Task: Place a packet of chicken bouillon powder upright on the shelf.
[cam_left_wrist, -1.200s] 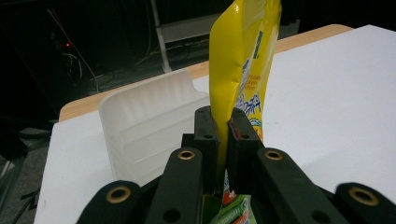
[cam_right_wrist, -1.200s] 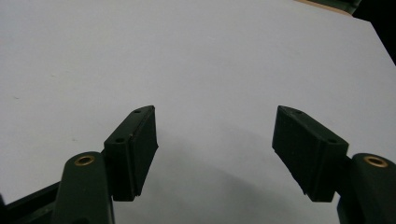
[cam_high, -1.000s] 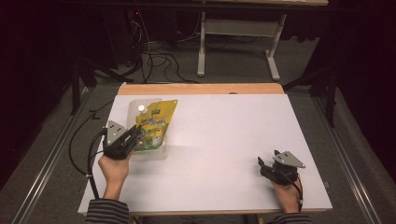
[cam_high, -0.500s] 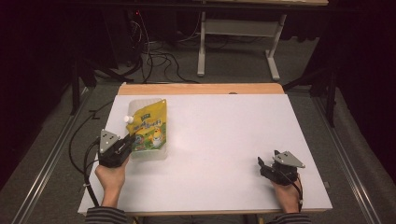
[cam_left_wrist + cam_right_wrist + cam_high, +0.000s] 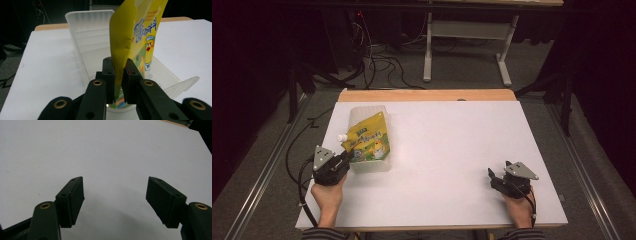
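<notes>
One yellow spouted pouch [image 5: 368, 141], glossy flexible film with a printed cartoon and a white screw cap at its 10 o'clock corner. It lies in one translucent plastic bin [image 5: 373, 111], frosted, rectangular, ribbed inside, at 9 o'clock on the white table [image 5: 452, 150]. Two grippers, black, hard-jointed. The left gripper [image 5: 119, 75] sits at the bin's 7 o'clock end; its fingers [image 5: 109, 72] have just been opening slightly, yet the pads remain on the pouch's lower edge, film pinched between them. The right gripper [image 5: 115, 200] rests at 4 o'clock, fingers wide apart over bare matte tabletop.
</notes>
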Tool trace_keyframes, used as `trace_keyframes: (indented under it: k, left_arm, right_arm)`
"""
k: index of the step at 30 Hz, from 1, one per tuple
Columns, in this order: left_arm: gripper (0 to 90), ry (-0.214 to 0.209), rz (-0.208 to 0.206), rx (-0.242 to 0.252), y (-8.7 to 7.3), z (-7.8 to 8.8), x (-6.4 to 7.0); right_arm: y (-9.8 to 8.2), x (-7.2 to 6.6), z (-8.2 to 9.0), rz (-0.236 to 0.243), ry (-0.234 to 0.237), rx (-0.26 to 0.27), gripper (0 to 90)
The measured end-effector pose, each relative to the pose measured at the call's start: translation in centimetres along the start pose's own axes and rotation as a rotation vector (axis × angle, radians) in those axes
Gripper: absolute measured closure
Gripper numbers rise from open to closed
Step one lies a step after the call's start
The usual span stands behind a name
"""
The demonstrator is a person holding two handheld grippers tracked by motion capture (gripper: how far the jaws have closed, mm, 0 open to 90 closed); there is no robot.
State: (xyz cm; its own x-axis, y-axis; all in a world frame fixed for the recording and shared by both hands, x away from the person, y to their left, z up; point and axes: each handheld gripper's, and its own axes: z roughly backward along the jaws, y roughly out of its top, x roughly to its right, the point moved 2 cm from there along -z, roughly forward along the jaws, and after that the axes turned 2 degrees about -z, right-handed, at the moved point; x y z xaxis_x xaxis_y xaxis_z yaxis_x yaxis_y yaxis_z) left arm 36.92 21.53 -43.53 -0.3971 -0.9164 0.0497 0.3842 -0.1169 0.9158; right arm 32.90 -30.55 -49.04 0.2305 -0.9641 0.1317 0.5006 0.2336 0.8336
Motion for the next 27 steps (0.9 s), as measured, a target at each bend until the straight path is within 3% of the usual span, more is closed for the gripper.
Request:
trace_keyframes:
  k: [9,17,27]
  left_arm:
    - [68.6,-0.001,-0.003,0.039,0.1,1.0,0.0]
    - [65.2,0.015,-0.024,0.049,0.0,2.2,0.2]
    - [59.7,-0.006,-0.038,0.069,0.3,3.3,1.5]
  right_arm:
    - [0.0,0.0,0.0,-0.004,0.003,0.006,30.9]
    - [0.0,0.0,0.0,-0.005,0.004,0.006,30.9]
    - [0.0,0.0,0.0,-0.003,0.002,0.003,31.0]
